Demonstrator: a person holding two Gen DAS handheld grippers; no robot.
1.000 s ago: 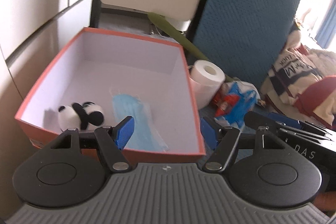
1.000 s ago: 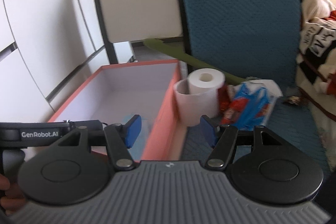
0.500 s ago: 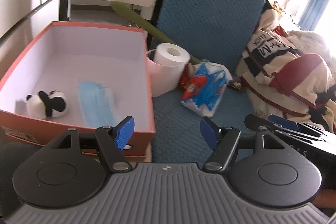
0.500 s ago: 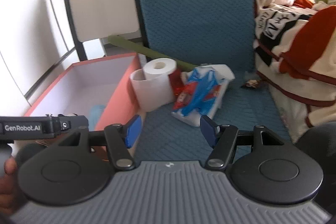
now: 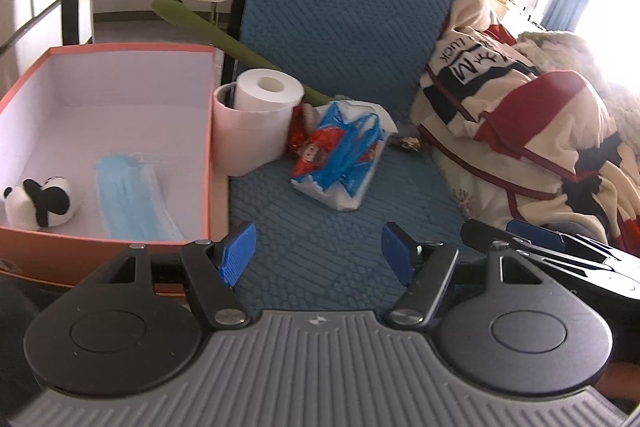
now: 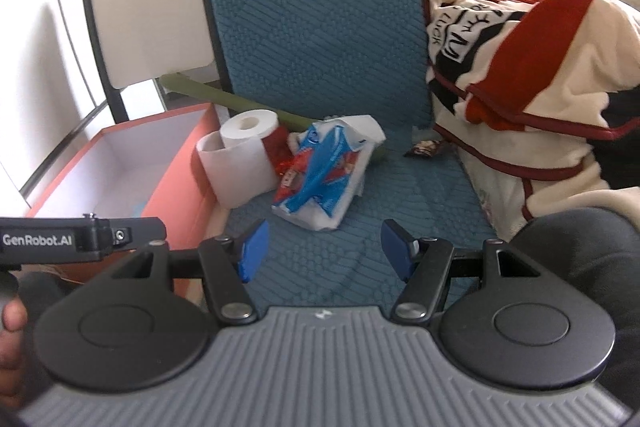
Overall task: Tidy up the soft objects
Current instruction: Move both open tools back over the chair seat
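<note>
Both tongs, the left tongs [image 5: 316, 253] and the right tongs [image 6: 322, 249], point downward over the blue cushion [image 5: 320, 239], open wide and holding nothing. The orange box [image 5: 120, 251] stands left of them with a blue face mask [image 5: 128, 199] and a panda toy [image 5: 40, 203] inside. The tissue pack [image 6: 320, 175] lies ahead of both tongs, beside the toilet paper roll [image 6: 240, 163].

bare blue mat [image 5: 320, 247], blanket [image 5: 520, 131] rightward

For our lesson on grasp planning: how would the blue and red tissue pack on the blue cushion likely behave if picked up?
The tissue pack looks soft and crinkled, so it would probably squash and sag. Its glossy wrapper may slip. It seems light and unlikely to roll.
</note>
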